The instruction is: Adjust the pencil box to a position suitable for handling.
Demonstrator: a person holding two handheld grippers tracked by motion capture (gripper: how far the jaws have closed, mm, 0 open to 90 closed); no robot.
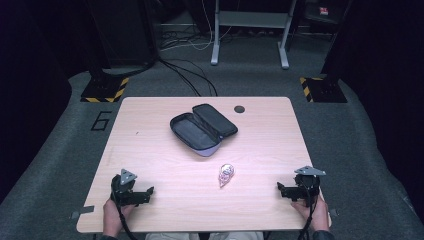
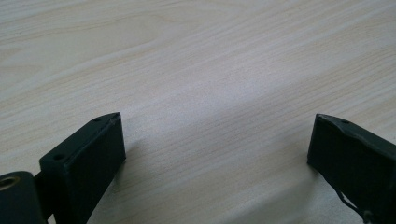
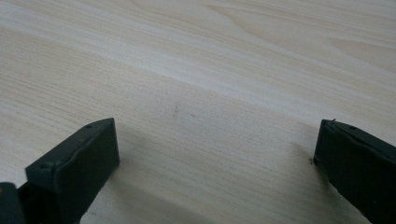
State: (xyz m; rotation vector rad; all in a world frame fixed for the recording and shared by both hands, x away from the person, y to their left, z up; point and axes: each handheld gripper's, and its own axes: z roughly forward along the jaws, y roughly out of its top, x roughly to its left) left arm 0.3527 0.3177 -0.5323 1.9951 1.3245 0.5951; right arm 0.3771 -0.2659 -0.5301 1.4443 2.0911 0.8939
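Note:
A dark zip case (image 1: 202,129) lies unzipped and spread flat at the middle of the light wood table (image 1: 150,150). Nearer the front edge, right of centre, rests a small crinkled pinkish-white packet (image 1: 225,174). My left gripper (image 1: 149,192) rests low at the front left, held by a hand; its jaws stand wide apart over bare wood (image 2: 210,116). At the front right my right gripper (image 1: 280,189) is held the same way, jaws wide apart with only wood grain (image 3: 210,121) between them. Both grippers point inward, well away from the packet and case.
A small dark round hole (image 1: 239,109) sits near the table's far edge. Grey carpet surrounds the table, with cables (image 1: 192,75), a white stand frame (image 1: 250,30) and hazard-striped feet (image 1: 105,90) beyond it.

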